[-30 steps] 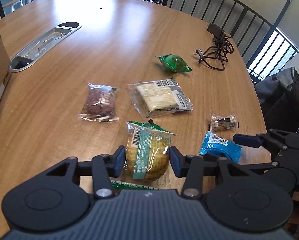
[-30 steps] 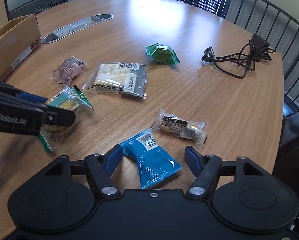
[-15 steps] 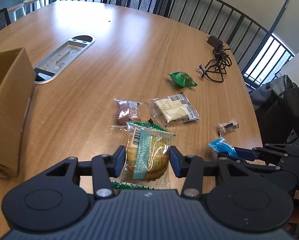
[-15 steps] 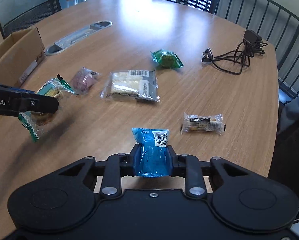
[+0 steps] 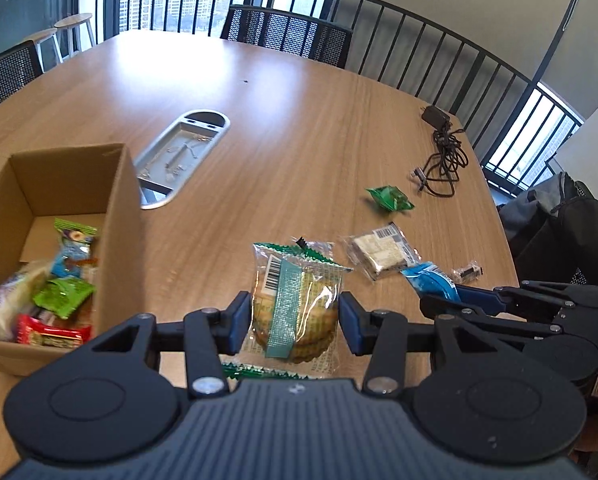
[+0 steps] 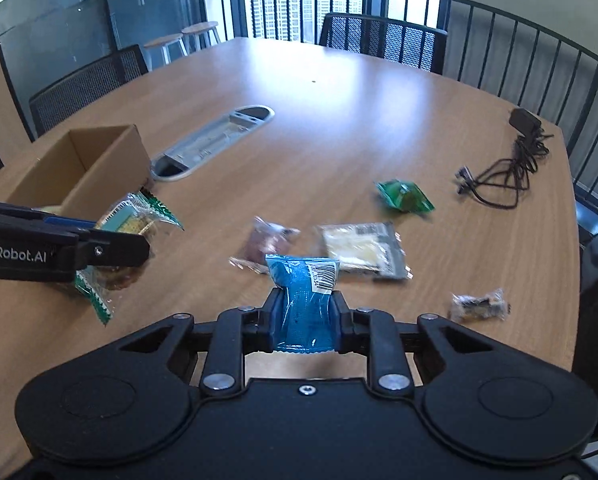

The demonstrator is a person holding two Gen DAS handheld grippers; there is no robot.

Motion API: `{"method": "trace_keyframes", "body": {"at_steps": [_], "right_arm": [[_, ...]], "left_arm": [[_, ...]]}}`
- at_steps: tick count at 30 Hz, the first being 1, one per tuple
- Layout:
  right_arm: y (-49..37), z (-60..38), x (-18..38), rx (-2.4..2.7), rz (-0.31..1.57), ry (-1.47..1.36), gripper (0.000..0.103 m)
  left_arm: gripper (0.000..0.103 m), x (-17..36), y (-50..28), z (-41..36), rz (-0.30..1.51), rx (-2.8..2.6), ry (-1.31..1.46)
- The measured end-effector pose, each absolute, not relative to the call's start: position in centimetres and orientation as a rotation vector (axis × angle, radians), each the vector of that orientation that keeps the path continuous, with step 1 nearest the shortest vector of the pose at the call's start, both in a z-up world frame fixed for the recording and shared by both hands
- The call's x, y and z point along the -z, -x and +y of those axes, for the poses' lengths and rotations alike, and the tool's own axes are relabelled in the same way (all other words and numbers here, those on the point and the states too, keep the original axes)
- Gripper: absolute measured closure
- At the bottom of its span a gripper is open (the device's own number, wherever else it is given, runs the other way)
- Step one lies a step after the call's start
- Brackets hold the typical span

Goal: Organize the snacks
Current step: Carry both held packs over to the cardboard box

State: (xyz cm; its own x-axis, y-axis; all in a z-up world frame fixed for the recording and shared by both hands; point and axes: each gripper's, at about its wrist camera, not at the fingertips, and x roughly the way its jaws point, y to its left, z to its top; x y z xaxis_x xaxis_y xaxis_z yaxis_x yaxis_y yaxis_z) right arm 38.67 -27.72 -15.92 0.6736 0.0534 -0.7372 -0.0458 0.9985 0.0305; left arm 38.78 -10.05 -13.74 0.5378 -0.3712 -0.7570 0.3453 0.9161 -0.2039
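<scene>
Now lifted off the wooden table (image 6: 379, 128), both packets; left gripper (image 5: 290, 318) clamping clear cracker packet (image 5: 297, 300); right gripper (image 6: 305, 316) just closing on blue foil packet (image 6: 305, 300); brown cardboard box (image 5: 117, 240) at left edge holding several; four remaining mid-table.

Wooden table (image 6: 339, 128), box (image 6: 99, 160), snacks (image 6: 359, 248)
</scene>
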Motion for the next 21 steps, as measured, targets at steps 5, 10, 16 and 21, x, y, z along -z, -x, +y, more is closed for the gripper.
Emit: {"method": "trace_keyframes", "body": {"at_steps": [5,10,16,21], "right_arm": [[-39.5,-25.3,15.1,-0.07,0.811,-0.008,0.08],[-40.1,-23.0,14.2,-0.083,0.79,-0.009,0.08],[-40.7,-20.4,13.3,-0.099,0.773,-0.003,0.08],[-41.3,-18.1,12.7,-0.115,0.756,0.003,0.08]], "left_arm": [[0.057,12.7,-39.3,-7.3,0.89,0.407,0.034],[0.057,12.0,-39.8,-4.7,0.88,0.382,0.04],[0.057,11.5,-40.6,-2.2,0.869,0.364,0.044],[0.057,11.3,-41.0,-0.4,0.863,0.353,0.05]]}}
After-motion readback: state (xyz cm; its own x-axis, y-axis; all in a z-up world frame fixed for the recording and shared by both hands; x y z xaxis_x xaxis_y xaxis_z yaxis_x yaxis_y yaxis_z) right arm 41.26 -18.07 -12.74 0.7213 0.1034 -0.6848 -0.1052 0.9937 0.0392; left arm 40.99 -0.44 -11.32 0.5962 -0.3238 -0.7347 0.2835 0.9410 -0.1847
